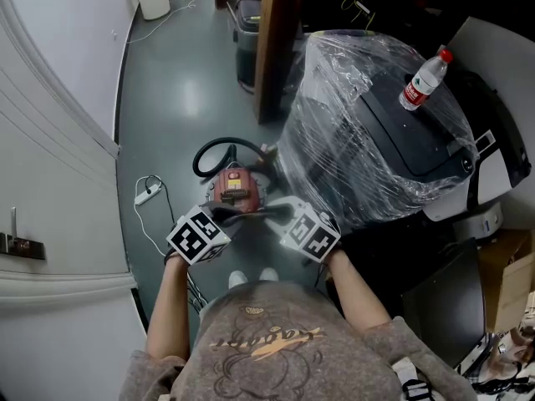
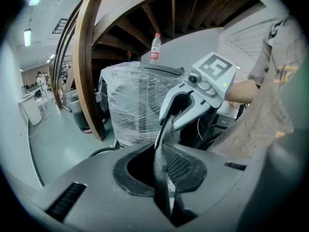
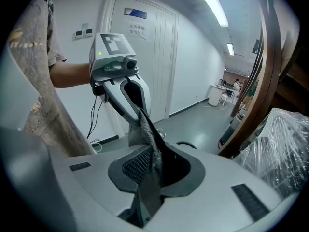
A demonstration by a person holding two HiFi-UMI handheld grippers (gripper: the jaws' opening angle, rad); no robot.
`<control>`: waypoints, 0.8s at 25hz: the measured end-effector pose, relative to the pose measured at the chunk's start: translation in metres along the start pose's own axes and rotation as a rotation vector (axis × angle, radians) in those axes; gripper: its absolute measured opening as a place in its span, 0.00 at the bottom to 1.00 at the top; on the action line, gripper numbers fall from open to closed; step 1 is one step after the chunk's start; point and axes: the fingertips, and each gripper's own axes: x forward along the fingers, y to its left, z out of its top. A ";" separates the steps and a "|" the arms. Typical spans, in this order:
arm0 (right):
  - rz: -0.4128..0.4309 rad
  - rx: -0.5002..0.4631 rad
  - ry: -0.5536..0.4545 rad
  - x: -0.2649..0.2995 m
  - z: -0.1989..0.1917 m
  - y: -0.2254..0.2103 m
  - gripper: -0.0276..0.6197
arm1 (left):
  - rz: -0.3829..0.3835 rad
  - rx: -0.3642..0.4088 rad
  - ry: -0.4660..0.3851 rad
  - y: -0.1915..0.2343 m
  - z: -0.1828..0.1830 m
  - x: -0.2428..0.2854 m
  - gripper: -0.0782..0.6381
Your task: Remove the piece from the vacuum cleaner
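A: Visible from the head view, the jaws?
B: No, tucked under the marker cubes [image 1: 198, 235]. Near side of the vacuum cleaner [image 1: 235, 186] covered as well.
A: And the grey piece [image 2: 162, 144]?
B: Near end lost inside the left gripper [image 2: 166, 187]; likewise inside the right gripper [image 3: 147, 187].
A: Readable, the door sign [image 3: 136, 29]?
B: Too small. Same with the bottle [image 1: 423, 79] label. Distant figures [image 2: 39, 76] mere specks.

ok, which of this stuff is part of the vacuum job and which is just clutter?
Job: vacuum cleaner, hose, grey piece, left gripper, right gripper; jaws of both shut on the piece.
Clutter: wrapped machine, water bottle, power strip, bin.
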 end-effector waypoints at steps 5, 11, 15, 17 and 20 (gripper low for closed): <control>0.002 0.004 -0.005 0.001 -0.001 0.002 0.13 | -0.001 -0.003 0.003 -0.002 -0.001 0.001 0.16; 0.001 0.003 0.009 -0.002 -0.002 0.004 0.13 | -0.009 0.003 0.007 -0.004 -0.002 0.000 0.16; 0.006 0.007 0.008 -0.001 -0.004 0.008 0.13 | -0.014 -0.002 0.009 -0.007 -0.004 -0.001 0.16; 0.009 0.010 0.008 -0.001 -0.004 0.010 0.13 | -0.015 -0.004 0.012 -0.008 -0.006 -0.001 0.16; 0.009 0.015 0.007 -0.003 -0.004 0.012 0.13 | -0.016 -0.006 0.014 -0.010 -0.006 -0.001 0.16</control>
